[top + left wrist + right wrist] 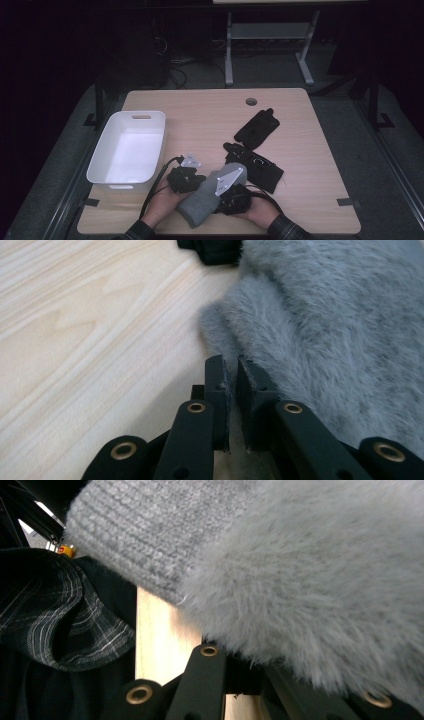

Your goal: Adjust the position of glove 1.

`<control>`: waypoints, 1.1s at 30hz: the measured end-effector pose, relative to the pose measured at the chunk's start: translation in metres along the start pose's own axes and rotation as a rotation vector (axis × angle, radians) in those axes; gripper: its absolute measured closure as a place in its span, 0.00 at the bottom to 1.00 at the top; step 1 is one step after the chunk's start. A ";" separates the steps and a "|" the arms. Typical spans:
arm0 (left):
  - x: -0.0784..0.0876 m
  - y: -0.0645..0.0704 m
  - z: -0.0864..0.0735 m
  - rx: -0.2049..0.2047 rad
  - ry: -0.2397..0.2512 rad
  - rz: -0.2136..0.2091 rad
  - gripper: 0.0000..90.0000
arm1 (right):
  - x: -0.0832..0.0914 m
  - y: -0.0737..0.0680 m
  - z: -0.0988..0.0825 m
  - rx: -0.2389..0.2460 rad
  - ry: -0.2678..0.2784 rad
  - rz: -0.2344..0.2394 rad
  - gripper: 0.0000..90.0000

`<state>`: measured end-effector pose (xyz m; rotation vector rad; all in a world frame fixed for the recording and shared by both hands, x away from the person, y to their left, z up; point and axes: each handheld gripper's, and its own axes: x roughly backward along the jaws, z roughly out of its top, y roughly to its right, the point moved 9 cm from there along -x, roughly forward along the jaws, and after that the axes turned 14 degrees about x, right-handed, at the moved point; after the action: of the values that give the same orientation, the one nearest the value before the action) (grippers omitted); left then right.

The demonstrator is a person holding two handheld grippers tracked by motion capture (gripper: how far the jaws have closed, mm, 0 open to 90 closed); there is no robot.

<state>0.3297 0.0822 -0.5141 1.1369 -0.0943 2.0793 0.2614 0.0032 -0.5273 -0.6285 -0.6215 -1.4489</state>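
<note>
My left gripper [233, 371] and right gripper [235, 196] both clamp the grey fuzzy glove [205, 200], its long axis running diagonally between them.

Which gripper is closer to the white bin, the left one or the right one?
Left. The left gripper is just right of the white bin, beside its near corner. The right gripper is farther right, beyond the grey mitten that lies between both grippers.
</note>
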 end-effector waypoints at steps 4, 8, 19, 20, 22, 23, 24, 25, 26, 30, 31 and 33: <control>0.004 -0.001 0.004 -0.006 -0.001 0.004 0.89 | 0.010 -0.002 -0.008 -0.004 -0.008 -0.019 0.97; 0.014 0.001 0.010 -0.014 0.015 -0.004 0.85 | 0.026 0.001 -0.021 -0.036 -0.015 -0.047 0.89; 0.036 0.018 0.025 -0.031 0.072 -0.087 0.41 | 0.089 0.015 -0.065 -0.221 0.034 -0.230 0.52; 0.035 0.020 0.023 -0.033 0.058 -0.099 0.37 | 0.095 0.018 -0.071 -0.239 0.037 -0.254 0.49; 0.031 0.021 0.020 -0.042 0.042 -0.104 0.31 | 0.109 0.025 -0.084 -0.274 0.040 -0.310 0.44; 0.028 0.021 0.018 -0.037 0.034 -0.111 0.27 | 0.117 0.029 -0.091 -0.286 0.043 -0.342 0.41; 0.026 0.021 0.016 -0.042 0.018 -0.116 0.25 | 0.124 0.033 -0.097 -0.305 0.046 -0.376 0.38; 0.023 0.022 0.014 -0.036 0.013 -0.122 0.23 | 0.131 0.038 -0.105 -0.327 0.043 -0.405 0.36; 0.020 0.023 0.012 -0.032 0.002 -0.130 0.21 | 0.138 0.043 -0.113 -0.341 0.042 -0.438 0.34; 0.010 0.021 0.006 -0.026 -0.032 -0.142 0.18 | 0.161 0.061 -0.143 -0.411 0.032 -0.540 0.28; 0.007 0.020 0.004 -0.021 -0.040 -0.140 0.16 | 0.164 0.063 -0.148 -0.432 0.034 -0.550 0.27; 0.002 0.017 0.001 -0.030 -0.059 -0.141 0.15 | 0.169 0.070 -0.159 -0.453 0.020 -0.581 0.24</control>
<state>0.3186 0.0708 -0.5069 1.1533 -0.0712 1.9155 0.3372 -0.2265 -0.5175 -0.8211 -0.4785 -2.1721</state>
